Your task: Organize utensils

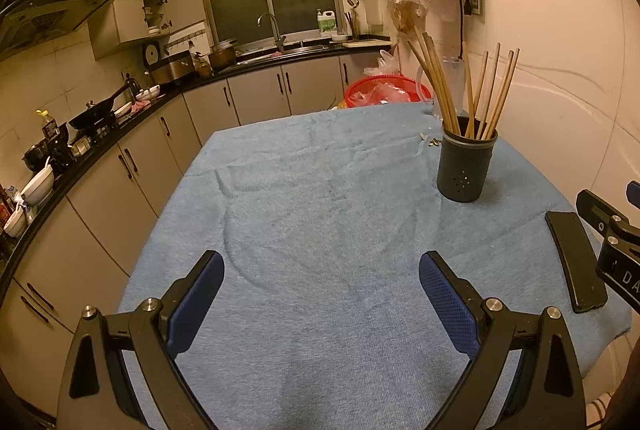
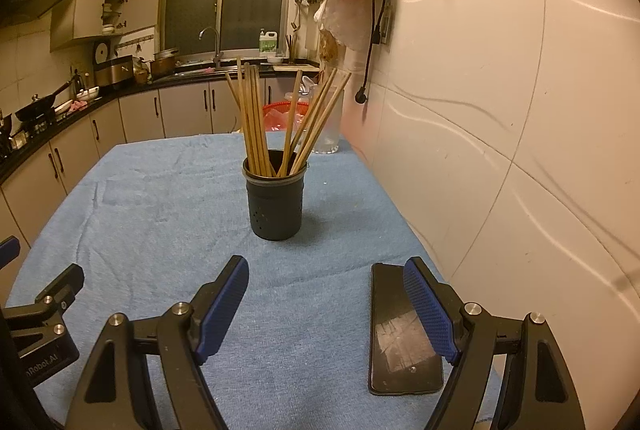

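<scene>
A dark cylindrical holder (image 1: 466, 165) (image 2: 276, 203) stands upright on the blue cloth (image 1: 320, 213) (image 2: 160, 197) that covers the table. Several wooden chopsticks (image 1: 472, 89) (image 2: 280, 121) lean out of it in two bunches. My left gripper (image 1: 320, 270) hovers low over the near part of the cloth, open, with nothing between its blue pads. My right gripper (image 2: 324, 278) is open too, empty, with the holder straight ahead of it. Part of the right gripper's frame shows at the right edge of the left wrist view.
A black phone (image 1: 576, 262) (image 2: 402, 330) lies flat on the cloth near the right edge, under my right gripper's right finger. A clear glass jar (image 2: 328, 125) and a red basket (image 1: 386, 89) sit beyond the table's far end. The tiled wall (image 2: 500, 109) runs along the right; kitchen counter on the left.
</scene>
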The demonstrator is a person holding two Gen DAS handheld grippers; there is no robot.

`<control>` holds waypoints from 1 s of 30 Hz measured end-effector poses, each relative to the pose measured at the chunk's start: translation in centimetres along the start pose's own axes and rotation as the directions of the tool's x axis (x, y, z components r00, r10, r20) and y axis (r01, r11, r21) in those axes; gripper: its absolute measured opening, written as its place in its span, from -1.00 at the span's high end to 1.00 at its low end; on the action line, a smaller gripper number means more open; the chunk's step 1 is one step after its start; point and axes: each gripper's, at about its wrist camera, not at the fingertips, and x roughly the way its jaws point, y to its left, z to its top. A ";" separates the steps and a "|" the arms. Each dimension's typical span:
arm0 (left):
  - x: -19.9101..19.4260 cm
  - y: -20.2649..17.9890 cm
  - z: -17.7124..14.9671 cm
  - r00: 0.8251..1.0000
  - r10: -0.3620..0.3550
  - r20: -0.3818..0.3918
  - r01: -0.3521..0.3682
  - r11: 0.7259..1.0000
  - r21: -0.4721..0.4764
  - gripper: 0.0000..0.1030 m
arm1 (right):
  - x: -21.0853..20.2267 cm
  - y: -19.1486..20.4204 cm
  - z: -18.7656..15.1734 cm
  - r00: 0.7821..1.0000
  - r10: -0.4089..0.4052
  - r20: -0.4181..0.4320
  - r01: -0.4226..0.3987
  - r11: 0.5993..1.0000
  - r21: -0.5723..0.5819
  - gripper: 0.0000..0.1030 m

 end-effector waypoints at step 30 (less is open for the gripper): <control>-0.8 0.7 -0.1 1.000 -0.013 0.017 0.013 1.000 -0.006 -0.90 | -0.6 0.5 0.3 1.000 0.004 0.012 -0.003 1.000 -0.019 -0.59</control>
